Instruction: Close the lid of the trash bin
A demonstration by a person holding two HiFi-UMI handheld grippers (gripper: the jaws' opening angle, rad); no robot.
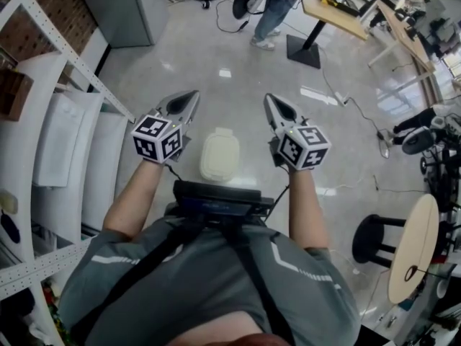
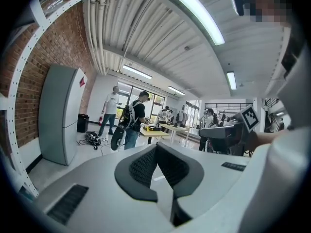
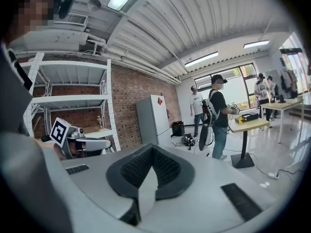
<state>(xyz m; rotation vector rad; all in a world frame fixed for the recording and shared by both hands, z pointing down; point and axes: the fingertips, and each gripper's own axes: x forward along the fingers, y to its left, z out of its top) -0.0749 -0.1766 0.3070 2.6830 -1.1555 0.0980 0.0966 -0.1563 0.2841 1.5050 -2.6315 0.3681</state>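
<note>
The white trash bin (image 1: 220,156) stands on the floor right in front of me, seen from straight above. Its rounded lid lies flat across the top. My left gripper (image 1: 191,94) hangs above and left of the bin, and my right gripper (image 1: 269,99) above and right of it, neither touching it. Both point forward into the room with jaws together and nothing between them. Neither gripper view shows the bin. The left gripper (image 2: 156,146) view catches the right gripper's marker cube (image 2: 249,117). The right gripper (image 3: 152,147) view shows the left one's cube (image 3: 60,130).
White metal shelving (image 1: 50,143) runs along my left. A grey cabinet (image 1: 126,9) stands at the back left. A person (image 1: 277,6) stands by a wooden table (image 1: 338,16) ahead. A black stool (image 1: 374,240) and a round table (image 1: 414,247) are at the right, with cables (image 1: 360,110) on the floor.
</note>
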